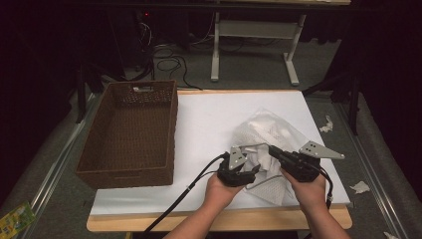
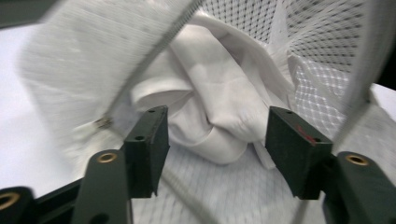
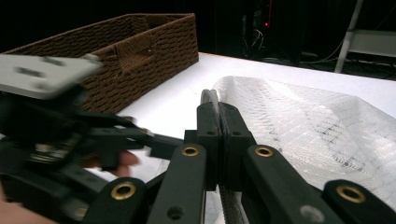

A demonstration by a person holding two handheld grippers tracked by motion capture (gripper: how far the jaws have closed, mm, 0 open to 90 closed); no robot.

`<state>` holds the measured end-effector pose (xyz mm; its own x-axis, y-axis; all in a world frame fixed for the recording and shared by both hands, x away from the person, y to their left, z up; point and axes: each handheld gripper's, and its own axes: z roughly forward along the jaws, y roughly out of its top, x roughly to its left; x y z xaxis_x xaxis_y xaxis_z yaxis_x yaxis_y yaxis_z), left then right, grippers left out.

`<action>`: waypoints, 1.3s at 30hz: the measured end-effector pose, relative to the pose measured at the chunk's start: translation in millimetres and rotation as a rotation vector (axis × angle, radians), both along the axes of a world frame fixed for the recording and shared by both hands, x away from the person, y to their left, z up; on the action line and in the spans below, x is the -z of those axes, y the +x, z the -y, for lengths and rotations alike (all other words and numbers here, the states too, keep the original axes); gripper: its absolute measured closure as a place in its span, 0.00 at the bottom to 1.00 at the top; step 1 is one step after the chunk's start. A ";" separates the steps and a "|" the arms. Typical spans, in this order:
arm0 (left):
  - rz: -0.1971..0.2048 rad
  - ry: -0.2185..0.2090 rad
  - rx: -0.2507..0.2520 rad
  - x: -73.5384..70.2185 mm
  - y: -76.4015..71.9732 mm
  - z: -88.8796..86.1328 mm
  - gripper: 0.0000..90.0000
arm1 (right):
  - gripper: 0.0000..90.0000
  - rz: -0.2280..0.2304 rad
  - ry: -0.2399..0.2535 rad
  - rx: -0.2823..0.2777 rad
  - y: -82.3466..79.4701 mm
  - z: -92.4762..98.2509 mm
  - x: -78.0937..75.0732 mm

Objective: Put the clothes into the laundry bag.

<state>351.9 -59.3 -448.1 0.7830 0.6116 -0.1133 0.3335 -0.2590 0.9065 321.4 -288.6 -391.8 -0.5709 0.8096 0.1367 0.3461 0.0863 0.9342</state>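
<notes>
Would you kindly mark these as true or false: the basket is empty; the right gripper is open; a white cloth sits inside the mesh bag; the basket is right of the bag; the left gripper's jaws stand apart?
1. The basket is empty. True.
2. The right gripper is open. False: its jaws are shut on the mesh bag's zipper edge.
3. A white cloth sits inside the mesh bag. True, seen through the bag's opening in the left gripper view.
4. The basket is right of the bag. False: in the high view it stands to the bag's left.
5. The left gripper's jaws stand apart. True: they are on either side of the cloth, not pressing it.
</notes>
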 end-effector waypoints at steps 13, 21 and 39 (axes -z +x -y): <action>-0.030 0.039 -0.135 8.2 27.9 4.3 0.55 | 0.99 -0.008 -0.005 0.000 0.2 -1.1 2.1; -0.052 0.064 -0.179 13.0 45.6 0.4 0.50 | 0.99 0.004 0.005 -0.010 -2.1 0.4 -1.6; -0.059 0.184 -0.187 17.0 69.8 15.3 0.58 | 0.99 0.001 0.018 -0.011 -18.9 10.8 -3.2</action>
